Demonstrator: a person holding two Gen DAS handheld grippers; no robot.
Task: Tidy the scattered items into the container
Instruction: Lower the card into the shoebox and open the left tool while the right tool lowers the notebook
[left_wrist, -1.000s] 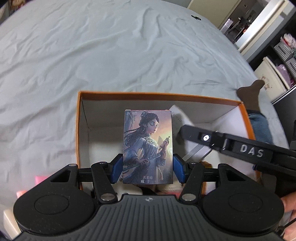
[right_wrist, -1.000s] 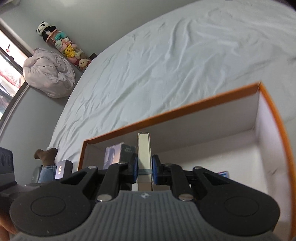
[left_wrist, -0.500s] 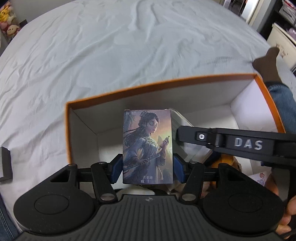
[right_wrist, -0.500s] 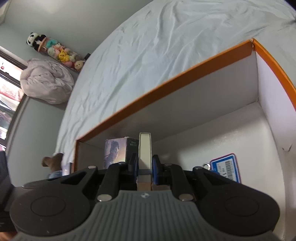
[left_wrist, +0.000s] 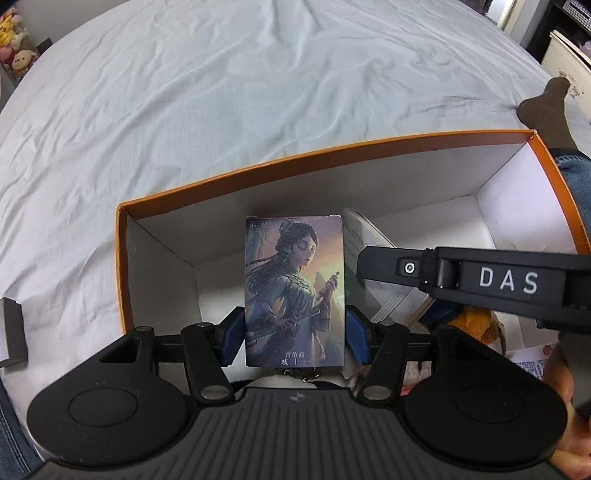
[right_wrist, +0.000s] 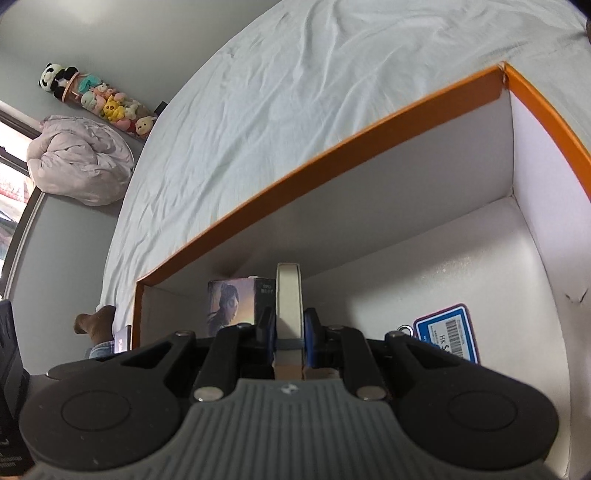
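Note:
An orange cardboard box (left_wrist: 258, 168) with white inner walls lies open on the bed. My left gripper (left_wrist: 295, 338) is shut on a small illustrated box (left_wrist: 294, 288) showing a painted figure, held upright above the orange box's inside. My right gripper (right_wrist: 289, 334) is shut on a thin white book (right_wrist: 289, 295), edge toward the camera, over the same orange box (right_wrist: 332, 155). The illustrated box (right_wrist: 236, 304) shows just left of the book. In the left wrist view the right gripper's black body crosses from the right, with the white book (left_wrist: 364, 236) behind it.
A white sheet (left_wrist: 258, 92) covers the bed around the box. Inside lie a blue-edged barcode label (right_wrist: 448, 334) and a yellow plush (left_wrist: 476, 326). A small dark box (left_wrist: 13, 336) sits on the sheet at the left. A socked foot (left_wrist: 546, 107) rests at the far right.
Both grippers have sunk a little toward the box while keeping their grips. The box's inside fills more of each view, and the barcode label has come into sight on the right.

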